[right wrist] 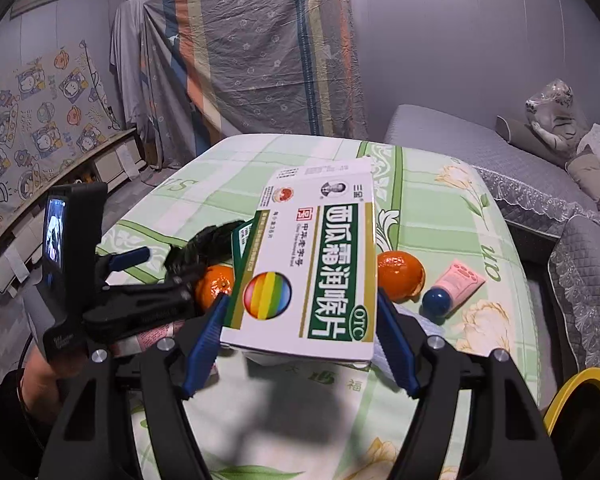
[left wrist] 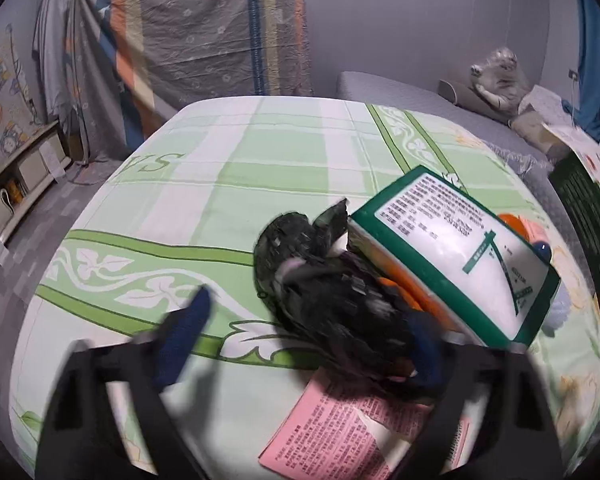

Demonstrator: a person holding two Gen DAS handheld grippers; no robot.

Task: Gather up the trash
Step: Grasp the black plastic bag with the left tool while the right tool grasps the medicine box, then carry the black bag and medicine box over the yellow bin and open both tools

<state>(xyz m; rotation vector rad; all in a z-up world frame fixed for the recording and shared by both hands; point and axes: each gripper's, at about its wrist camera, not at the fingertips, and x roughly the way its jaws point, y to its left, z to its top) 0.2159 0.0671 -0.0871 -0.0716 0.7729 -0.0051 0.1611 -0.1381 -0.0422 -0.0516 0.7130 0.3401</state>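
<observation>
My right gripper (right wrist: pixel 300 312) is shut on a white and green medicine box (right wrist: pixel 312 264) and holds it above the table; its back face shows in the left wrist view (left wrist: pixel 452 256). My left gripper (left wrist: pixel 312 320) is open wide, and a crumpled black plastic bag (left wrist: pixel 328 280) hangs against its right finger (left wrist: pixel 424 348); the bag also shows in the right wrist view (right wrist: pixel 204 244). A pink printed leaflet (left wrist: pixel 340 428) lies under the bag.
The table has a green and white cloth (left wrist: pixel 220 168). Two oranges (right wrist: pixel 400 276) (right wrist: pixel 214 284) and a pink tube with a blue cap (right wrist: pixel 456 284) lie behind the box. A yellow rim (right wrist: pixel 584 400) is at the right edge. A grey sofa (right wrist: pixel 500 152) stands beyond.
</observation>
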